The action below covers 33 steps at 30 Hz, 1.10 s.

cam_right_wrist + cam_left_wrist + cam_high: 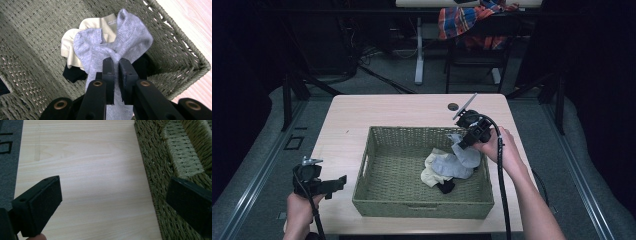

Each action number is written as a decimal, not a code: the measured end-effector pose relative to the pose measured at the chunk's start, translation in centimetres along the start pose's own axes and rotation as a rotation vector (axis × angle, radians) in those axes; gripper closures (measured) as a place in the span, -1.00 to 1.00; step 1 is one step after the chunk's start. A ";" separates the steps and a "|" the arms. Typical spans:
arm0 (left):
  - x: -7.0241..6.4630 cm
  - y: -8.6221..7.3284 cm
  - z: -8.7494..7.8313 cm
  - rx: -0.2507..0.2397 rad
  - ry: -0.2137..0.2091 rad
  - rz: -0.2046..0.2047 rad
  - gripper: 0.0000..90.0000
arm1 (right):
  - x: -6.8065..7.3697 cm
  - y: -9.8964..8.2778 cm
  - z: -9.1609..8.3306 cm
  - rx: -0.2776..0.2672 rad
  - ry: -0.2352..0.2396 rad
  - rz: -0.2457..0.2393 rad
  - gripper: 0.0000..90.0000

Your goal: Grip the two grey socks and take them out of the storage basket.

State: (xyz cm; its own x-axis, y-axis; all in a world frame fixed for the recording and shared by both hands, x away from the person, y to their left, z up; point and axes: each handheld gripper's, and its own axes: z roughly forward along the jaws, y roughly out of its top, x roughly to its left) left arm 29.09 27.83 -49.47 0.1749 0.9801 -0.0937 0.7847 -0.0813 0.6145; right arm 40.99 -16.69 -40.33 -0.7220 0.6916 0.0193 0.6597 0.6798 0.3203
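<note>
Overhead, a pale wooden desk [362, 107] carries a woven green basket [377, 195] at its middle. The right gripper [462, 142], held in the person's right hand [504, 150], reaches over the basket's far right corner and pinches a grey sock [462, 157], whose free end drapes down onto a small heap inside: a cream sock [432, 175] beneath it and a black sock [445, 187] at the near edge of the heap. The left gripper [337, 184] sits low at the desk's near left corner, in the left hand [299, 212], pointing toward the basket's left wall but apart from it. A plaid cloth [467, 20] hangs over a chair beyond the desk.

Next, the left gripper view looks along its two black jaws, which stand wide apart with nothing between them. Bare desk [87, 170] lies ahead, and the basket's [155, 165] woven side runs along the right, behind the right-hand jaw.

Finally, the right gripper view has its jaws closed tight on a fold of the grey sock [130, 37]. The sock hangs over the cream sock [70, 47], with the black sock [73, 73] partly showing underneath, all within the basket [32, 37] near its corner.
</note>
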 end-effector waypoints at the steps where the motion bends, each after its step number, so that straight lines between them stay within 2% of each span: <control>1: 0.0 0.0 0.0 0.001 0.000 -0.001 -0.98 | 0.0 0.0 -0.1 0.000 -0.003 -0.003 0.87; 11: 0.0 0.0 0.1 0.008 0.004 0.000 -0.98 | -0.1 -0.1 -1.5 -0.039 -0.006 0.011 0.87; 21: 0.0 -0.1 0.1 0.007 0.009 -0.002 -0.98 | -0.1 -0.5 -3.1 -0.080 -0.030 0.021 0.87; 28: 0.0 -0.1 0.0 0.008 0.009 -0.003 -0.98 | -1.2 -1.4 -4.5 -0.092 -0.049 0.048 0.87; 33: 0.1 -0.1 0.0 0.008 0.007 -0.006 -0.98 | -2.3 -2.5 -5.4 -0.106 -0.070 0.085 0.87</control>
State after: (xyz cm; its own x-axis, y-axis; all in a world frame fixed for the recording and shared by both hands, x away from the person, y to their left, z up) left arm 29.08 27.89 -49.54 0.1656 0.9819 -0.0919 0.7907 -0.0765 0.6074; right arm 39.87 -21.34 -36.07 -0.6461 0.7631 -0.0143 0.6892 0.5914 0.4186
